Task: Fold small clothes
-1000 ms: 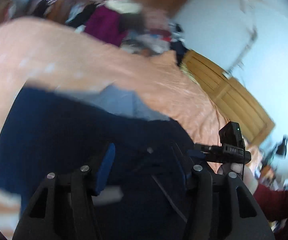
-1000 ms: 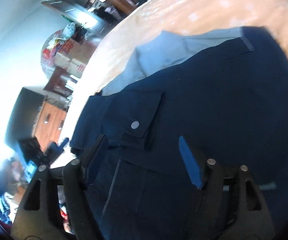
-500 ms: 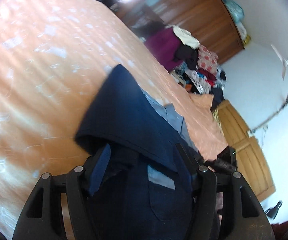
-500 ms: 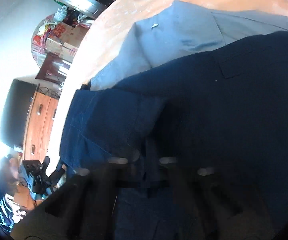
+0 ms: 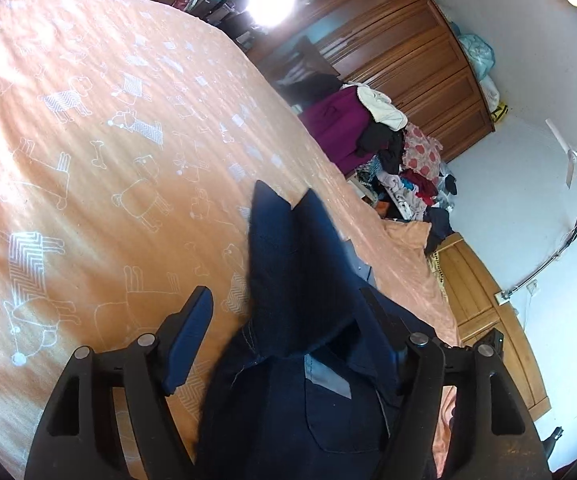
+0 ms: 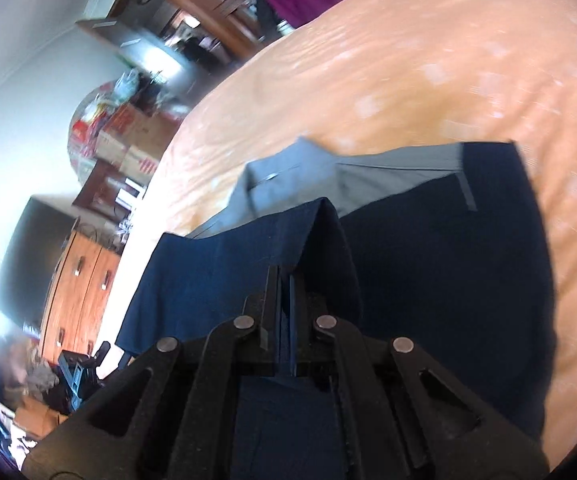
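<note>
A small navy garment (image 5: pixel 300 280) with a grey lining (image 6: pixel 348 172) lies on an orange bedsheet (image 5: pixel 88 160) printed with white dogs. In the left wrist view a fold of it stands up in a peak between the wide-apart fingers of my left gripper (image 5: pixel 288 320), which is open; the blue left pad (image 5: pixel 190 336) is clear of the cloth, and the right finger is partly hidden by it. My right gripper (image 6: pixel 286 280) is shut on a raised navy fold (image 6: pixel 324 232) near the garment's edge, with the fabric pinched between its pads.
A heap of mixed clothes (image 5: pixel 392 152) lies at the bed's far side before a wooden wardrobe (image 5: pixel 408 60). Wooden panelling (image 5: pixel 488 320) stands to the right. Off the bed's left edge are a drawer cabinet (image 6: pixel 84 292) and cardboard boxes (image 6: pixel 128 144).
My right gripper went from open over the garment to shut on a fold of it. The left gripper stayed open while its view swung across the bed, and the navy fold rose between its fingers.
</note>
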Demonstrator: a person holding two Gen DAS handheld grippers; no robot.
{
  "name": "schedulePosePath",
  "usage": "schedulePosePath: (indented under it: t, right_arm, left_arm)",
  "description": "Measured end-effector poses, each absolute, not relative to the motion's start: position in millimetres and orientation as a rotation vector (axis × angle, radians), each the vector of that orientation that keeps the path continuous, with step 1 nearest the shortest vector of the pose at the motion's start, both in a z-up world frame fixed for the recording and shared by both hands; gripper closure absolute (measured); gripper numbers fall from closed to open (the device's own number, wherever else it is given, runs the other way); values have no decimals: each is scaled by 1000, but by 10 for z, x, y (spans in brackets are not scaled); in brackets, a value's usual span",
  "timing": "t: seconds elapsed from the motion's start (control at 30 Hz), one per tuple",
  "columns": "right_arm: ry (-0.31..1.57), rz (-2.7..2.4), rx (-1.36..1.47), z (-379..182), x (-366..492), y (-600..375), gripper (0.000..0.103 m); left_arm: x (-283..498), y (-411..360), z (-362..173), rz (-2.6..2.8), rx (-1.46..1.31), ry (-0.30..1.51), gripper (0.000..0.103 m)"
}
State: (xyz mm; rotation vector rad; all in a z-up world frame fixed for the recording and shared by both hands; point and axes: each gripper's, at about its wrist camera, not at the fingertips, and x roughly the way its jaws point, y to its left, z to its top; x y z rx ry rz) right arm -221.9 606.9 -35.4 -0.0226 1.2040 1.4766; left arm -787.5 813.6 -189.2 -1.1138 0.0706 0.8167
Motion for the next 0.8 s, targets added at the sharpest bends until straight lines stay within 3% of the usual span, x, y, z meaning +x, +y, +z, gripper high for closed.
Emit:
schedulePosePath:
  t: [0.27, 0.5, 0.7, 0.8]
  right_arm:
    - [1219, 1336, -63, -630, -1921, 5780, 101]
    - [1128, 1313, -161, -547, -1925, 5723, 101]
    - [1132, 1306, -150, -583, -1881, 5692, 101]
    - [1197, 1297, -174, -746, -1861, 5708, 99]
  left_arm:
    - [-7841, 8168, -1945, 835, -1123, 115, 27]
    - [-7760, 8154, -1895, 874, -1098, 182, 27]
    - [-7266, 8144, -1360, 829, -862, 352, 27]
    - [-6872, 8262, -1457, 801, -799, 539, 27]
